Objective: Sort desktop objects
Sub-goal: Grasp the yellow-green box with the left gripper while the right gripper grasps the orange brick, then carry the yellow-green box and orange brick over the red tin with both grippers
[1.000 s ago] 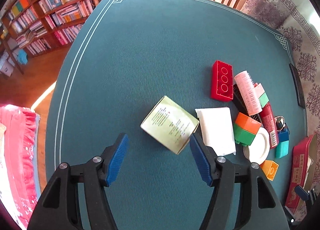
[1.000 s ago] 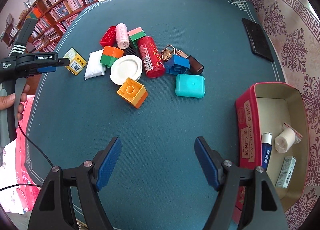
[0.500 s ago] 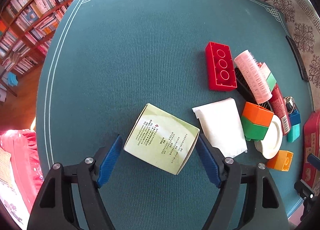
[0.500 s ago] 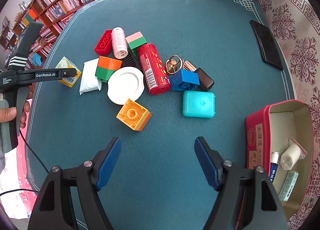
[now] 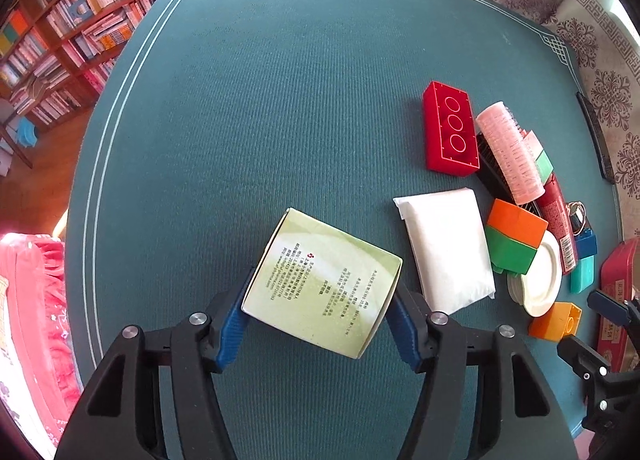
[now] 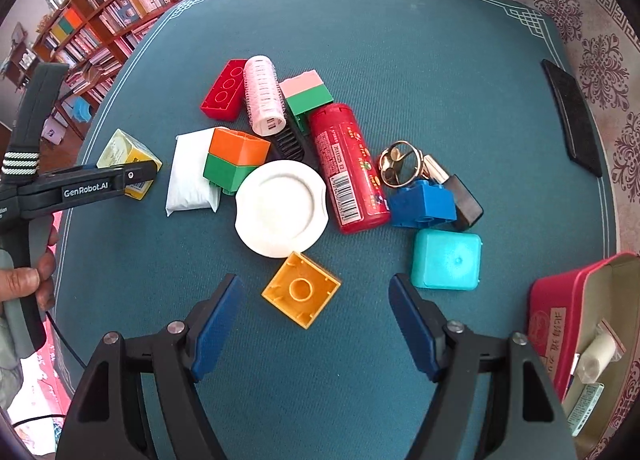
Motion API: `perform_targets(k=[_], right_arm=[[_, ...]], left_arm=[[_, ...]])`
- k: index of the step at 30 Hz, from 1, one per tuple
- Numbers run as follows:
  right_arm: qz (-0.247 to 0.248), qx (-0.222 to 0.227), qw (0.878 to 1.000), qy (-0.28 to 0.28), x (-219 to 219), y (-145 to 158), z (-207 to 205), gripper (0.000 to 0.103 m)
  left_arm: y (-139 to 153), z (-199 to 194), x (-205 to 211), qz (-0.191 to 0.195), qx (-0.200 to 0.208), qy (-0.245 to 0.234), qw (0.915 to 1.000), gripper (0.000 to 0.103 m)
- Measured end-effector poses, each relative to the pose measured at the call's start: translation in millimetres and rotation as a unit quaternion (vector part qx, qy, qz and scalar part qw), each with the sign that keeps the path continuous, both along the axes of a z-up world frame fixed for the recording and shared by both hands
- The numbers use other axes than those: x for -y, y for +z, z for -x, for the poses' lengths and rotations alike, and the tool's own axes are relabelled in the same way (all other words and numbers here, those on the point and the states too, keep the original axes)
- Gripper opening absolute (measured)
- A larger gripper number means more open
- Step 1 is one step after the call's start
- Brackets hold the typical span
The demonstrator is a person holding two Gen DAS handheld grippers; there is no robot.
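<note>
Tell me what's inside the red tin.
The red tin holds a white roll in a clear bag and a small labelled box; the rest is cut off by the frame.

Bright, even daylight in both views — colours pop and the shadows are soft. Heavy fisheye bend: the teal table bulges and the bookshelves curve, with black vignette corners. The pink fabric is blown out — otherwise sharp.

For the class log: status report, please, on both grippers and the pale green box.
Left gripper closing round pale green box. Right gripper open, empty, above yellow block. White packet beside box, apart.
</note>
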State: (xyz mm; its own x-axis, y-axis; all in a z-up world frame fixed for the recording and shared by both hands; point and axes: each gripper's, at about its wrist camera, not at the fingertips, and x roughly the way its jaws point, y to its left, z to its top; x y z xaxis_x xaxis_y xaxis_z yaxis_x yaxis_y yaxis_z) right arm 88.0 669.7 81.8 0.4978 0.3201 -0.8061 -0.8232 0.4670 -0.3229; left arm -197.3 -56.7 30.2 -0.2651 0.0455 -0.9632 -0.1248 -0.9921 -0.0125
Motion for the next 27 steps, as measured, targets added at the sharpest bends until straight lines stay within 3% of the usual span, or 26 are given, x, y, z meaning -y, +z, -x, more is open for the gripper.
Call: perform_targets(k=[6, 8, 10, 12, 27], right_arm=[[0.016, 0.003, 1.0, -0.004, -10.9, -14.6, -5.5, 0.079], [0.024, -0.003, 1.0, -0.008, -11.5, -20.4, -8.6, 0.067], [0.039, -0.009, 0.999, -0.019, -11.0, -26.8, -12.5, 0.047], [0.045, -0.019, 0.998, -0.025, -8.3, -30.3, -15.7, 0.043], [0.014, -0.011, 1.0, -0.015, 38.8, 9.2, -1.6, 0.041]], left_arm=[[3.5, -16.4, 3.4, -0.007, 0.008, 0.01, 0.9999, 0.064], [4.9, -20.8, 3.3, -0.008, 0.01, 0.011, 0.9999, 0.064], [6.2, -24.5, 1.8, -0.008, 0.011, 0.01, 0.9999, 0.064], [7.7, -27.8, -0.4, -0.008, 0.01, 0.009, 0.9999, 0.064], [29.1, -64.7, -46.9, -0.005, -0.005, -0.024, 0.9997, 0.064]])
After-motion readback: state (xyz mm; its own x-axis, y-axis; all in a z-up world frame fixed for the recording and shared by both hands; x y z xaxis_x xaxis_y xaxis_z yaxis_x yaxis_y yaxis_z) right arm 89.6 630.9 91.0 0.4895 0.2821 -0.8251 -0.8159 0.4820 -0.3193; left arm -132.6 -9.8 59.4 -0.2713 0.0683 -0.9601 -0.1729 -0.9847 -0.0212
